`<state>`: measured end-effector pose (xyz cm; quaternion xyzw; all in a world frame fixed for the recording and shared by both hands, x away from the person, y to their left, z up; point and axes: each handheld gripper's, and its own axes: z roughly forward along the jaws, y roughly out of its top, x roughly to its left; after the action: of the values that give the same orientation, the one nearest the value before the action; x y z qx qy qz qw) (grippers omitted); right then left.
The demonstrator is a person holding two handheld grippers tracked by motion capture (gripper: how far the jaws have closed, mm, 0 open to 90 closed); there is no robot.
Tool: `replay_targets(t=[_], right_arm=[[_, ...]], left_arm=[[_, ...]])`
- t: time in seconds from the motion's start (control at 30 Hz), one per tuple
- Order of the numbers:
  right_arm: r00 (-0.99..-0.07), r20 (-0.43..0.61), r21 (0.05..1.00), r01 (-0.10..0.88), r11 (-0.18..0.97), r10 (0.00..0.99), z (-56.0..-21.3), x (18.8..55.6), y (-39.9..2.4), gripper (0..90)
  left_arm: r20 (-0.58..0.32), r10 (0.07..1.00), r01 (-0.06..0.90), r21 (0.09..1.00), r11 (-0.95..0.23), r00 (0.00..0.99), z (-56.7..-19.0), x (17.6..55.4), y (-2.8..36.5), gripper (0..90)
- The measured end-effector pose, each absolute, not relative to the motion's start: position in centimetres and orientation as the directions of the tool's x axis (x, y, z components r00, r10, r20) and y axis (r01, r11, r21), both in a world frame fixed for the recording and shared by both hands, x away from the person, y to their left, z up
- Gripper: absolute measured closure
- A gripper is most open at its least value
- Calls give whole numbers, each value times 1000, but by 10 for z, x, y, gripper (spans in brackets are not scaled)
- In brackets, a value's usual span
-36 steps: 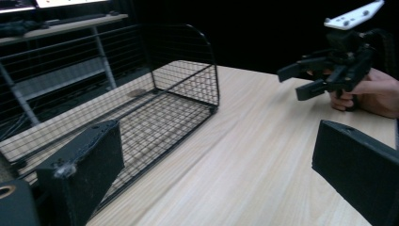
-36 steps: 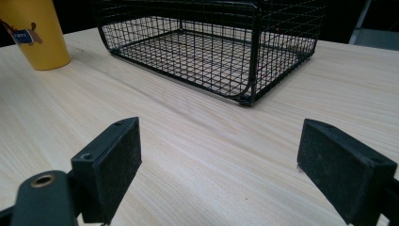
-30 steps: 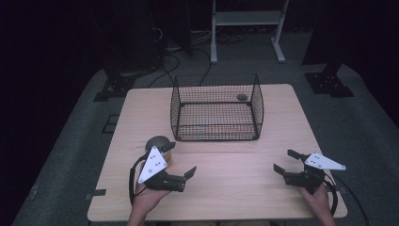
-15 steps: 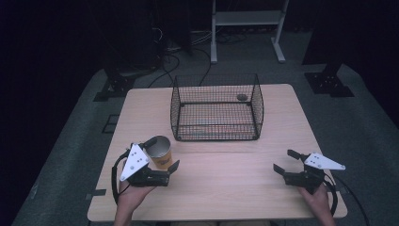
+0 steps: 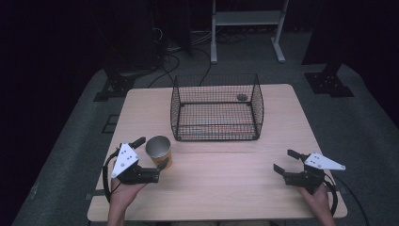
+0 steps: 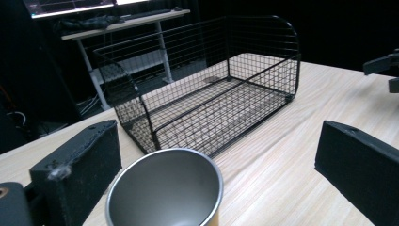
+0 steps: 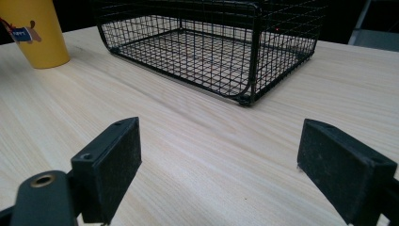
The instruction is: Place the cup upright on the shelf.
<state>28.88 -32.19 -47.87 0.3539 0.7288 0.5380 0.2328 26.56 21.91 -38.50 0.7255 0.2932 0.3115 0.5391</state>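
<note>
A yellow cup (image 5: pixel 158 150) with a bare steel inside stands upright on the wooden table (image 5: pixel 226 188), left of centre. My left gripper (image 5: pixel 150 151) has one jaw on each side of it. In the left gripper view the cup (image 6: pixel 164 193) sits close to the left jaw, with a clear gap to the right jaw. These jaws have just been opening and do not press on the cup. My right gripper (image 5: pixel 284 160) rests open near the table's right front with nothing between its jaws. The right gripper view shows the cup (image 7: pixel 37 28) far off at the upper left.
A black wire basket (image 5: pixel 214 127) stands at the table's middle back, open at the top. A small dark round thing (image 5: pixel 242 97) lies at its far right corner. Bare tabletop lies between the two grippers. A white stand (image 5: pixel 244 19) and cables lie on the floor beyond.
My left gripper slid to the left along the table and swung so that its jaws now stand on either side of the cup. The right gripper stayed put.
</note>
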Motion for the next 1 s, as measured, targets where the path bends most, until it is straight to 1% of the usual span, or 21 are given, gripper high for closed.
replay_targets(t=[0.33,0.4,0.6,0.77,1.0], right_arm=[[-641,41,949,265,171,766,-479,289,-322,130],[-641,40,949,265,172,766,-479,289,-322,130],[-641,40,949,264,172,767,-479,289,-322,130],[-639,41,949,265,170,768,-479,289,-322,130],[-641,37,949,263,174,767,-479,289,-322,130]], left_arm=[[111,776,131,961,-243,621,-397,274,229,2],[92,780,140,964,-224,619,-399,275,233,2],[82,784,165,959,-230,616,-407,280,235,2],[83,786,168,958,-232,612,-412,282,236,2],[75,790,203,948,-247,609,-424,289,235,2]])
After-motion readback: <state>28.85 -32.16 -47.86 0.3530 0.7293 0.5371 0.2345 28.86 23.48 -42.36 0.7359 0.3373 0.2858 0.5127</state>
